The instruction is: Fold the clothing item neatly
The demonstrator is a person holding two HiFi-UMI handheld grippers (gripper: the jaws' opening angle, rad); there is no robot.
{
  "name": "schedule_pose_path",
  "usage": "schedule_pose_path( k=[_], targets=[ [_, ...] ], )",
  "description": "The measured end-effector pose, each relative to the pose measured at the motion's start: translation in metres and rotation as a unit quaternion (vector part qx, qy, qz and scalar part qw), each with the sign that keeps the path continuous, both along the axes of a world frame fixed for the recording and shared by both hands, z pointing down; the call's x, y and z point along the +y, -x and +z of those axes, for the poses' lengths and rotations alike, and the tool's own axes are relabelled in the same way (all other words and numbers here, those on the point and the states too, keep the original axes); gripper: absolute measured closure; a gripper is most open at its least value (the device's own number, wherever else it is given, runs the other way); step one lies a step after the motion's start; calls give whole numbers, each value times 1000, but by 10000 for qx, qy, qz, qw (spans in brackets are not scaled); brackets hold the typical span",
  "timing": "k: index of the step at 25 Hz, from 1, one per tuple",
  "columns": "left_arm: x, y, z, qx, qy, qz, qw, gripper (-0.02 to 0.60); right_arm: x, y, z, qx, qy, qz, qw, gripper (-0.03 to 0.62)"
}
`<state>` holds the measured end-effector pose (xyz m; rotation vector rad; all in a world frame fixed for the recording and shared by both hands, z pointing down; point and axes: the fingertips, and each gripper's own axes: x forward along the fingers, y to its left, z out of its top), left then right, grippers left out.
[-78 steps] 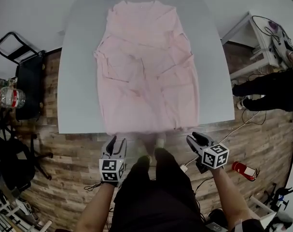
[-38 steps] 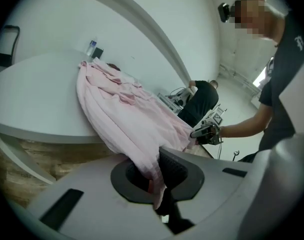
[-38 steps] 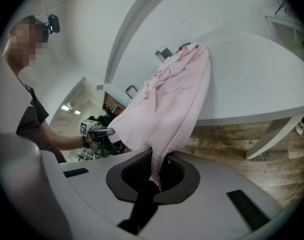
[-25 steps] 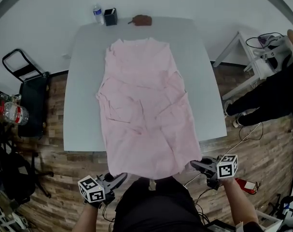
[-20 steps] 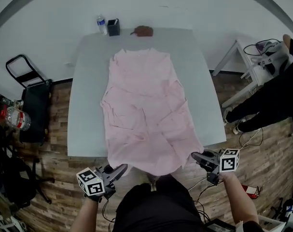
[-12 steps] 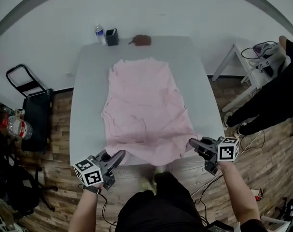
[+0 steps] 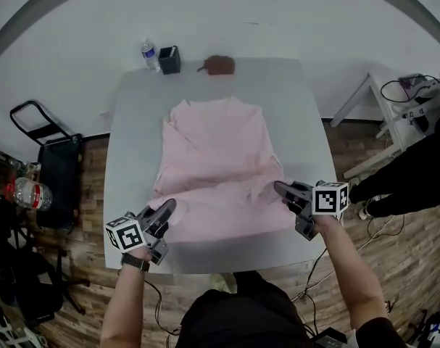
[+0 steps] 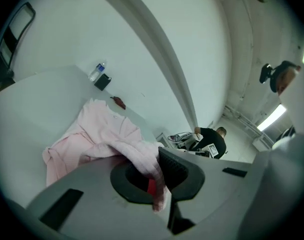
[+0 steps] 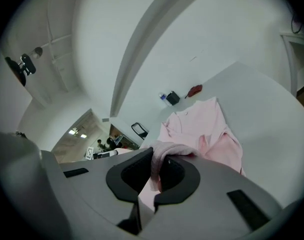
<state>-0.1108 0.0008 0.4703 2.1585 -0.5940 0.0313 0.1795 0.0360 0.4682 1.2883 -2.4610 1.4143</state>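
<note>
Wooden flooring (image 7: 88, 194) shows beside the grey bench (image 7: 133, 122). Over its near end the left gripper (image 7: 167, 207) and right gripper (image 7: 279, 188) each have their jaws pinched tight on a hem corner of the pink garment (image 7: 216, 151). A second ago that hem hung off the near edge; now it is lifted and carried toward the collar, so the first lengthwise fold looks underway, its far end flat short of the bottle (image 7: 148, 55).
</note>
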Motion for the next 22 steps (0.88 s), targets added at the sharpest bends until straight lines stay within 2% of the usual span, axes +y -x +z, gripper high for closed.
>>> schedule_pose_path(
  k=[4,8,10,13,15,16,18,19,21,22],
  targets=[
    [-44,-8,33,-297,520,-235,9979,566,-42,-1,38,71,388,-168,9991,569],
    [-67,-15,66,-440,869,-219,9950,558,-64,-2,72,6,808,-151,9966,569],
    [-76,-14,75,-593,884,-232,9940,473,-71,-5,87,-5,972,-41,9953,569],
    [-85,-15,84,-767,837,-222,9933,428,-83,-15,103,220,998,157,9946,563],
    [-88,-17,88,-833,748,-221,9935,403,-90,-19,108,364,995,281,9940,462],
    [-91,-18,88,-835,693,-234,9938,396,-93,-20,107,383,1009,317,9937,436],
    [-98,-18,85,-755,641,-312,9946,392,-97,-18,102,211,1207,382,9917,419],
    [-103,-16,85,-691,680,-407,9945,391,-98,-17,101,-23,1453,426,9885,419],
    [-113,-8,91,-556,929,-725,9915,391,-95,-12,107,-540,2074,461,9757,419],
    [-115,-4,96,-518,1111,-889,9885,391,-89,-11,115,-610,2348,407,9693,419]
  ],
)
